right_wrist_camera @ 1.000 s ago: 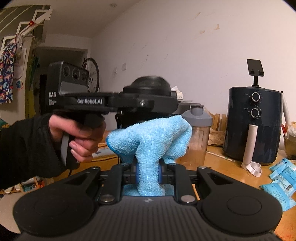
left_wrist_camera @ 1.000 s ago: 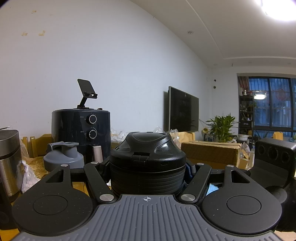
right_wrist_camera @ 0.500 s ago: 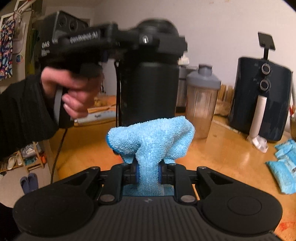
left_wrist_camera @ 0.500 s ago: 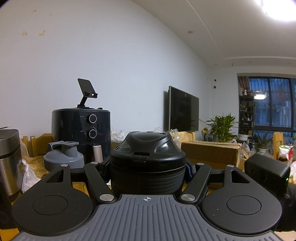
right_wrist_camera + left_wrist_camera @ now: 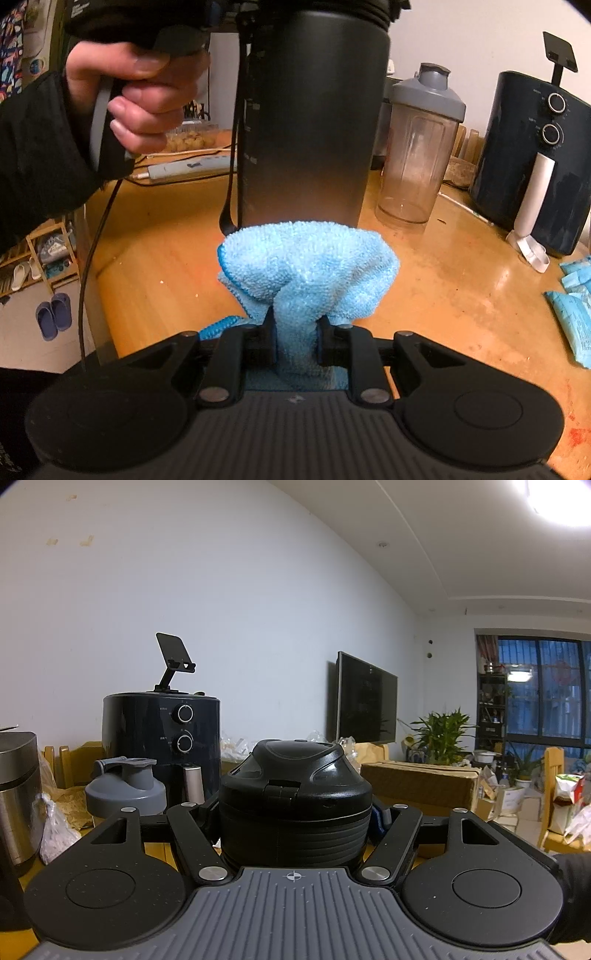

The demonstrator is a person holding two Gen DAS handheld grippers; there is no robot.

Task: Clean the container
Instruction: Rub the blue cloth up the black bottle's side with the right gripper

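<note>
A tall black bottle (image 5: 306, 118) with a domed black lid (image 5: 295, 771) is held upright above the wooden table (image 5: 443, 280). My left gripper (image 5: 295, 816) is shut on it just under the lid, seen from the right wrist view as a hand (image 5: 140, 96) on the handle at top left. My right gripper (image 5: 295, 328) is shut on a bunched light-blue cloth (image 5: 310, 262). The cloth sits right in front of the bottle's lower body; whether it touches I cannot tell.
A clear shaker bottle with a grey lid (image 5: 417, 147) and a dark air fryer (image 5: 535, 162) stand behind on the right. Blue packets (image 5: 572, 302) lie at the right edge. A white power strip (image 5: 184, 168) lies at the back left. A steel pot (image 5: 16, 794) is at the left.
My right gripper with the cloth has dropped and tilted down, from level with the bottle's lid to its lower body. The left gripper and bottle have stayed still.
</note>
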